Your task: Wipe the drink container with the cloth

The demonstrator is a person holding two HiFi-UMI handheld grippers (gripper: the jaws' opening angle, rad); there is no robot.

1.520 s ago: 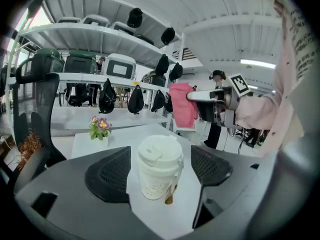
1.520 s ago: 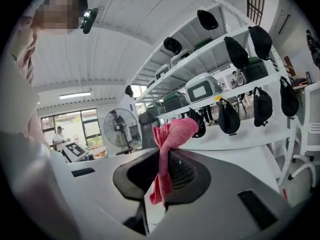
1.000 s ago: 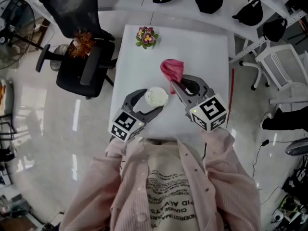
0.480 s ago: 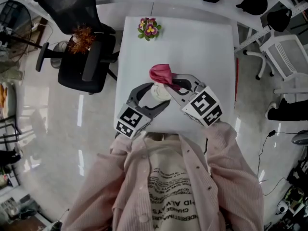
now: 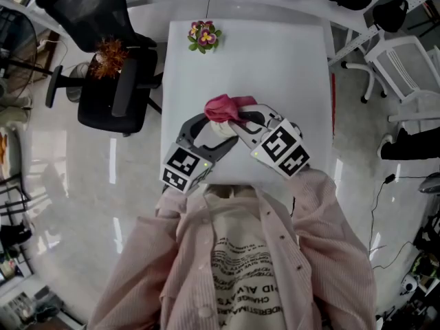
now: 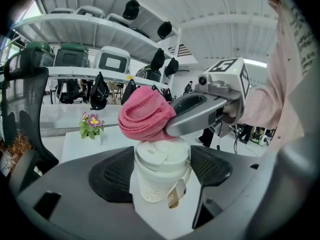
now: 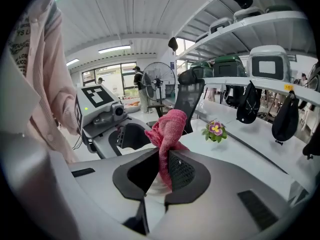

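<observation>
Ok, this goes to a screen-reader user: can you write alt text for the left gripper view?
A white lidded cup stands on the white table, clasped between the left gripper's dark fingers. The right gripper holds a bunched pink cloth on its lid. A small flower pot sits behind.

Head view: overhead, steeply down, mid range, whole white surface (image 5: pixel 275 67) in frame. Left gripper view: low, right up against the cup (image 6: pixel 160 176), faces the shelves (image 6: pixel 75 39). Right gripper view: equally low and close, faces the office chair (image 7: pixel 192 96). All three share the pink cloth (image 5: pixel 221 106) and flower pot (image 5: pixel 204 35).
</observation>
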